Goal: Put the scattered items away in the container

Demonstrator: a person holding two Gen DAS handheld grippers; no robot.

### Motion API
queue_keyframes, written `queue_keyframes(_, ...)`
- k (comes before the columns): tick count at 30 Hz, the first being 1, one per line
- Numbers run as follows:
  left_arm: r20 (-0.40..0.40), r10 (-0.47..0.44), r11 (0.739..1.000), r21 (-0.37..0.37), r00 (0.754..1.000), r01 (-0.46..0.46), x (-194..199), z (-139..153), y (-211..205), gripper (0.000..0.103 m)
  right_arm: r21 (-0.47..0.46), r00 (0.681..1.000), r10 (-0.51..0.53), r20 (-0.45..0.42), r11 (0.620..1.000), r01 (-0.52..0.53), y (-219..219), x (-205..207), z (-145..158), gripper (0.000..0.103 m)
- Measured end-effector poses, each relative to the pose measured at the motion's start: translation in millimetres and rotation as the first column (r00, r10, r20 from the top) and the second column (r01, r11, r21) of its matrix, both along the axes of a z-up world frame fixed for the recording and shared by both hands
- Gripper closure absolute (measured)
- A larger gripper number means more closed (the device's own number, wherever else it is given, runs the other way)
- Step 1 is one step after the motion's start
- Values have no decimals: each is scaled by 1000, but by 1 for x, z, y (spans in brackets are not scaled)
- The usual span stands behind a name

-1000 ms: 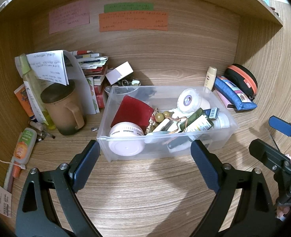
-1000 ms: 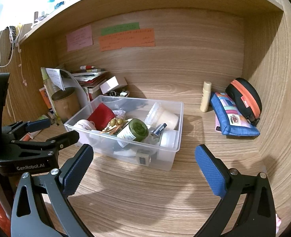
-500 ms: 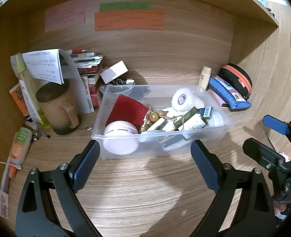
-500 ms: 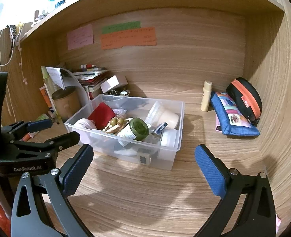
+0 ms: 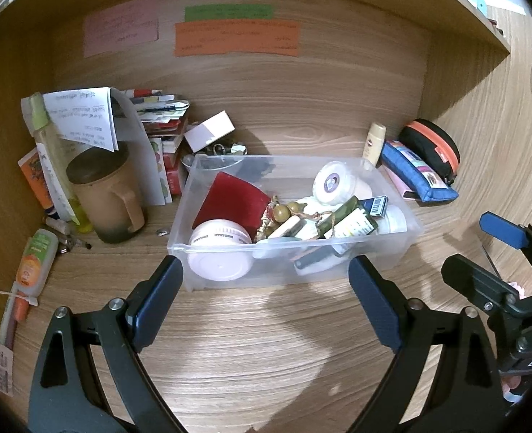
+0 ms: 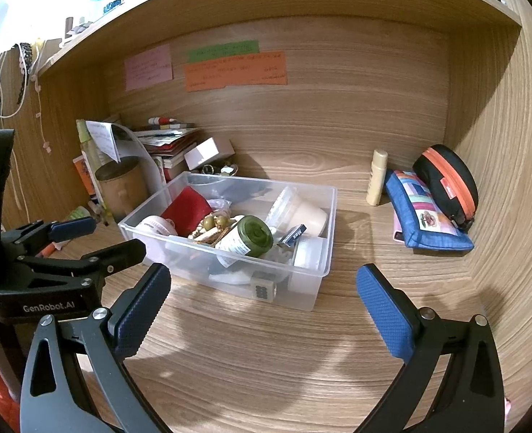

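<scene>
Container (image 5: 408, 231): a clear plastic tub sitting in the middle of the left wrist frame on the wooden counter (image 5: 251, 353), already crowded with a red pouch (image 5: 229, 200), a white jar (image 5: 219, 235), a green bottle (image 6: 253, 236) lying on its side and a tipped tub with a white lid (image 5: 332, 184).

Both claws are empty and spread wide. The left claw (image 5: 266, 299) hangs low in its frame, just in front of the container's near wall. The right claw (image 6: 262, 308) does the same in its own view, with the container's front corner between its pads.

Outward from the tub, loose things remain. At the right of the right wrist frame a cream tube (image 6: 377, 177) stands upright against the back wall, just beside a blue pouch (image 6: 428, 216) and a black case with an orange zip (image 6: 446, 180). At the left of the left wrist frame a brown mug (image 5: 107, 195) stands near an orange-labelled tube (image 5: 36, 263) lying flat.

The tidying looks nearly done, or between picks. If the cream tube is next, I would bring the right claw in level across its middle and close gently so it does not topple, then drop it where the tub has a gap, near the back.
</scene>
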State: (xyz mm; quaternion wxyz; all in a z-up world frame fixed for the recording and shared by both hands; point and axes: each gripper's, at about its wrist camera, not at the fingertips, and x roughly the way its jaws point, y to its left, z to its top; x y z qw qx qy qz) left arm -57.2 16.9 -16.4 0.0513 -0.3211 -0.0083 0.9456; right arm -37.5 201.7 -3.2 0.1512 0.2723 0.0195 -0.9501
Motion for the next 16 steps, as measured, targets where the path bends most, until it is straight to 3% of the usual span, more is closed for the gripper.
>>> queue_keyframes(16, 6, -42, 999, -12, 999, 42, 1, -1, 7, 9, 3, 1000, 11, 4, 1000, -11, -1, -2, -2, 0)
